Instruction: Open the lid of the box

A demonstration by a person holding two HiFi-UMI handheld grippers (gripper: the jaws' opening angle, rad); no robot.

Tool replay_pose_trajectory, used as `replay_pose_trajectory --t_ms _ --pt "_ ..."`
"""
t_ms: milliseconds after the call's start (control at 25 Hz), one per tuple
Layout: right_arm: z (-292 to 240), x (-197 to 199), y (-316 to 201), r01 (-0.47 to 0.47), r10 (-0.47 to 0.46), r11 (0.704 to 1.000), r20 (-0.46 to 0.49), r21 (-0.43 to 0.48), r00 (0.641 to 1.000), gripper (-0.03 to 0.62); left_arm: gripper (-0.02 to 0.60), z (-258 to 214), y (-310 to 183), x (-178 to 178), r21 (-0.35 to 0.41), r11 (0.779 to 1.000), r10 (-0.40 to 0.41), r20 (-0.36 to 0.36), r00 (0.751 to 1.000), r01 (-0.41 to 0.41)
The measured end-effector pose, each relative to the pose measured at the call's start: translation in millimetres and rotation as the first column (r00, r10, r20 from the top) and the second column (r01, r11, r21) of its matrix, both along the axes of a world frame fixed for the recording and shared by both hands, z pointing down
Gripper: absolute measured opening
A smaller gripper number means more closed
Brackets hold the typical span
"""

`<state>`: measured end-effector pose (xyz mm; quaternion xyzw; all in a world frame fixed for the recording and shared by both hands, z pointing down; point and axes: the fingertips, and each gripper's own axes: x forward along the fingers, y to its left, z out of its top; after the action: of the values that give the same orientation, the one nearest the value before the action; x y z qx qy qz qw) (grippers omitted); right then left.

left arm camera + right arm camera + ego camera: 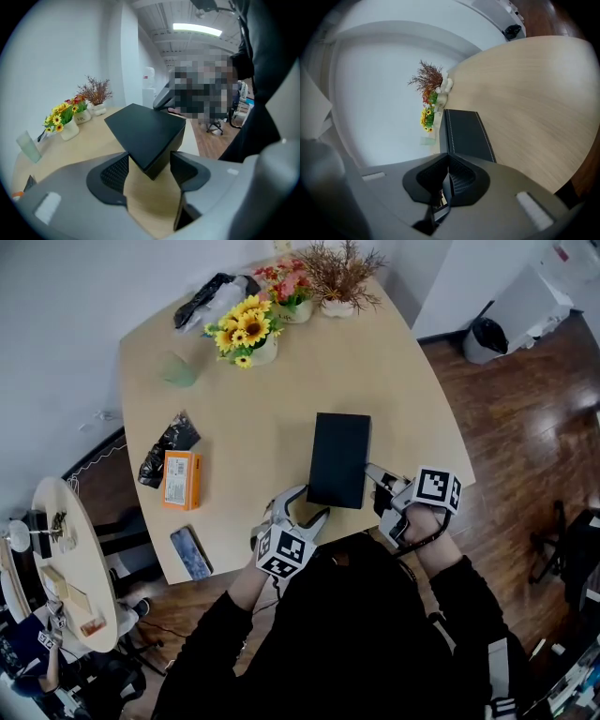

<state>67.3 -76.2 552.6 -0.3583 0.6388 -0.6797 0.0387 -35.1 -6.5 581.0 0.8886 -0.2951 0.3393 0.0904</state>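
Observation:
A black rectangular box (pixel 339 458) lies with its lid down on the pale wooden table (pixel 281 409), close to the near edge. My left gripper (pixel 302 505) is at the box's near left corner. In the left gripper view that corner (pixel 145 136) juts between the spread jaws of this gripper (pixel 147 171), which stands open; no pad presses on it. My right gripper (pixel 373 471) is at the box's near right side, turned on its side. In the right gripper view its pads (pixel 449 171) meet, shut, right at the box's long edge (pixel 466 133).
At the table's far side stand a sunflower vase (pixel 248 334), a pink flower pot (pixel 291 287) and a dried plant (pixel 339 277). A green cup (pixel 178 369), a black bag (pixel 169 444), an orange packet (pixel 181 479) and a blue item (pixel 191 552) lie at the left.

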Motion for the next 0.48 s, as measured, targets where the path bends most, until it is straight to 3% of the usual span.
replay_pose_trajectory --t_ms 80,200,360,480 --pt "0 1 0 0.024 -0.022 0.999 -0.049 0.045 0.999 0.008 0.262 -1 2 2 0.0 1.0 0.01 -0.001 1.0 -0.01" --pt "2 2 3 0.156 -0.113 0.975 -0.247 0.162 0.962 0.016 0.262 -2 4 8 0.001 1.0 0.031 0.001 1.0 -0.031" --pt "10 9 5 0.337 -0.198 0.908 -0.456 0.247 0.868 0.081 0.262 -4 3 17 0.04 0.997 0.058 0.019 0.998 -0.059" --pt "2 19 -14 0.426 -0.185 0.836 -0.554 0.345 0.812 0.128 0.262 -7 -1 18 0.056 0.997 0.049 0.011 0.999 -0.049"
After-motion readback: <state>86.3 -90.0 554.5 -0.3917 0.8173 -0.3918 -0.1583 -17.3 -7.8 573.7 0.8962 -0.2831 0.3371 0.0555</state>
